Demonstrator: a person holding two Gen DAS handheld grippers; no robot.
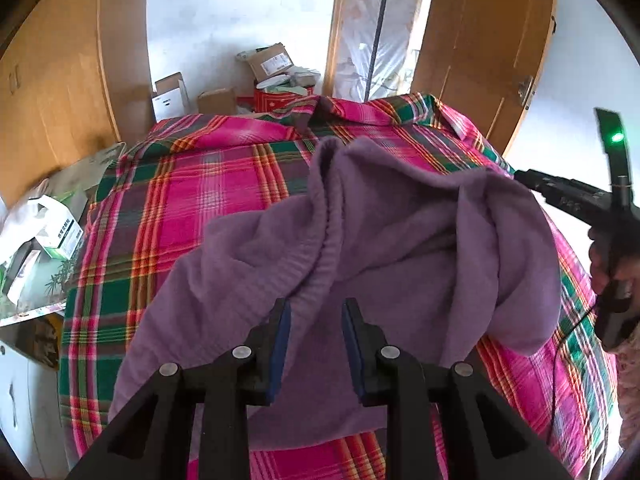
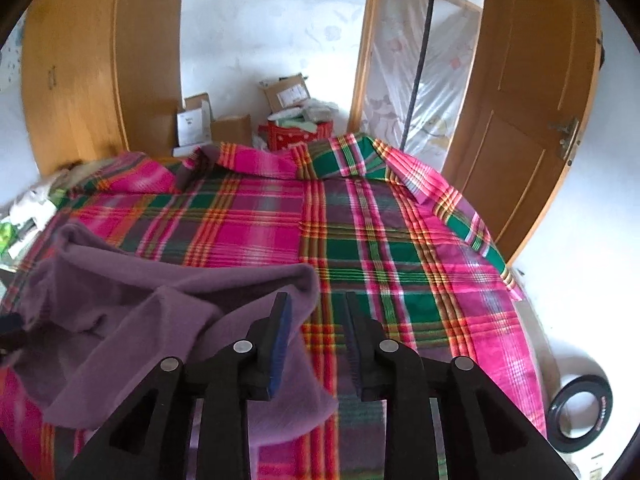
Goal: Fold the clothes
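A purple knit garment (image 1: 360,248) lies rumpled on a bed covered by a pink, green and red plaid sheet (image 1: 192,200). My left gripper (image 1: 314,312) hovers open just above the garment's ribbed fold, with nothing between its blue pads. In the left wrist view the right gripper's black body (image 1: 576,196) shows at the right edge, held by a hand; its fingertips are hidden there. In the right wrist view my right gripper (image 2: 316,304) is open over the garment (image 2: 168,320) at its right edge, where purple cloth meets the plaid sheet (image 2: 400,240).
Cardboard boxes (image 1: 272,60) and a red bag (image 2: 296,136) stand beyond the bed's far end. A cluttered side table (image 1: 44,240) sits left of the bed. Wooden doors (image 2: 532,100) flank the room. A black ring-shaped object (image 2: 582,408) lies on the floor at right.
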